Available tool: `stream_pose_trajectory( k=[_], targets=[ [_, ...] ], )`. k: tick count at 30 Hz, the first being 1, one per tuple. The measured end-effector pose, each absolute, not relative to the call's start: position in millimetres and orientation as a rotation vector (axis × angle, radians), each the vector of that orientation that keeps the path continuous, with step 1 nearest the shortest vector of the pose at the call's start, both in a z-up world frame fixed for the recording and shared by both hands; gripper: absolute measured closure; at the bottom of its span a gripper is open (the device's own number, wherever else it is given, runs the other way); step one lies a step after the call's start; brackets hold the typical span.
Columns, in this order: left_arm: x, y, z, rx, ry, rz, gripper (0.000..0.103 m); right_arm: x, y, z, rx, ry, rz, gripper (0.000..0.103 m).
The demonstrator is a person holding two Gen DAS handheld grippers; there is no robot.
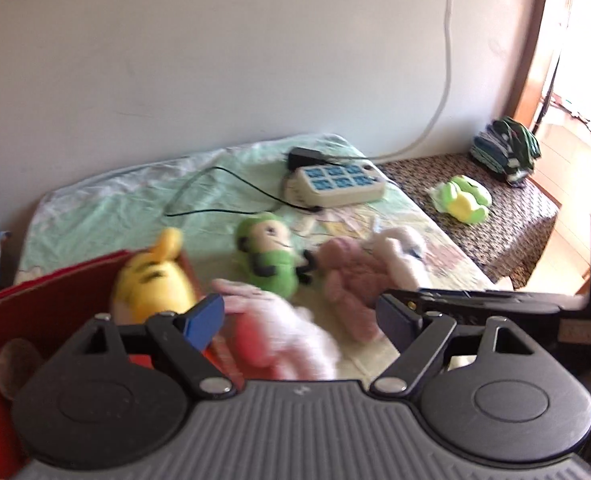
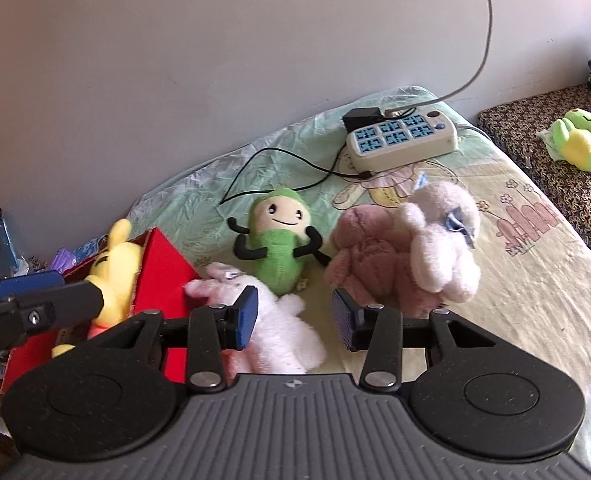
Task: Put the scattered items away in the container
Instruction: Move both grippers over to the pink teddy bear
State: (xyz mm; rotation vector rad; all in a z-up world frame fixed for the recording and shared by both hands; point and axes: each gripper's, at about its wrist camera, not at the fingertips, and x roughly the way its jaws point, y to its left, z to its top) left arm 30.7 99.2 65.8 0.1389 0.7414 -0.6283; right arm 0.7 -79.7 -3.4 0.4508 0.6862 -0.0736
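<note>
1. Your right gripper (image 2: 293, 322) is parted, empty; the white plush (image 2: 279, 332) lies low centre between its fingers, unpinched.
2. Your left gripper (image 1: 297, 320) gapes; yellow plush (image 1: 151, 284) sits in the red box (image 1: 47, 304), left.

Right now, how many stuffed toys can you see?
6. Yellow toy in the red box; white-pink bunny, green doll, mauve plush and pale plush on the bed; green frog on the patterned bench. The box may hide more.

A white power strip (image 2: 402, 140) is lying on the cartoon-print bedsheet (image 2: 535, 280), a black adapter (image 2: 362, 119) sitting plugged in, folded clothes (image 1: 505, 148) resting beyond
</note>
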Motion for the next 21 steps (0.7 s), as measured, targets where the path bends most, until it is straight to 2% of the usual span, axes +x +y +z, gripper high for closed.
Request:
stream_pose_trajectory(
  k=[6, 12, 21],
  targets=[
    [19, 35, 25, 0.149, 0.824, -0.636, 0.021, 1, -146, -17, 0.491, 0.712, -0.088, 0.058],
    [29, 1, -12, 0.151, 0.913, -0.541, 0.021, 17, -201, -31, 0.568, 0.753, -0.072, 0.058],
    [54, -26, -41, 0.145, 0.951, -0.453, 0.021, 39, -205, -27, 0.564, 0.750, 0.177, 0.060]
  ],
)
